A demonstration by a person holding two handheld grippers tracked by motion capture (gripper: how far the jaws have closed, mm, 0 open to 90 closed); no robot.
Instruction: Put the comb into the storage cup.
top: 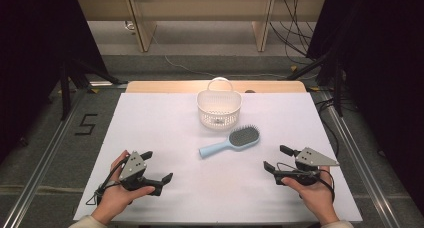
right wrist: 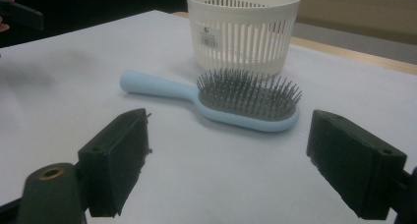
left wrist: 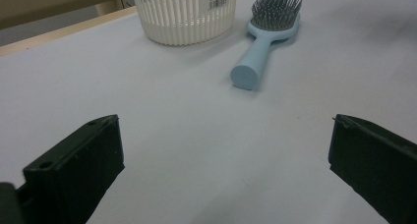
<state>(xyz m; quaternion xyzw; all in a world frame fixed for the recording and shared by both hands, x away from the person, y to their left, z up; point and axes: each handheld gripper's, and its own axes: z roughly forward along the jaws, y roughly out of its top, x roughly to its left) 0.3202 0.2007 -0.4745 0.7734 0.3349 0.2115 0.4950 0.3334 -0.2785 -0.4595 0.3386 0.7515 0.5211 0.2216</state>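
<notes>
A light blue hairbrush with dark bristles lies bristles up on the white table, its handle pointing to the near left. Just behind it stands a white slatted basket with a handle. My left gripper rests at the near left, held by a hand, its jaws wide apart and empty. Near the right edge my right gripper is open too, nothing between its jaws. The left gripper view has the hairbrush and basket ahead. In the right gripper view the hairbrush lies close ahead of the basket.
The table's far edge shows a wooden strip. Dark tripod legs and cables stand on the floor beyond and beside the table. A small label lies inside the basket.
</notes>
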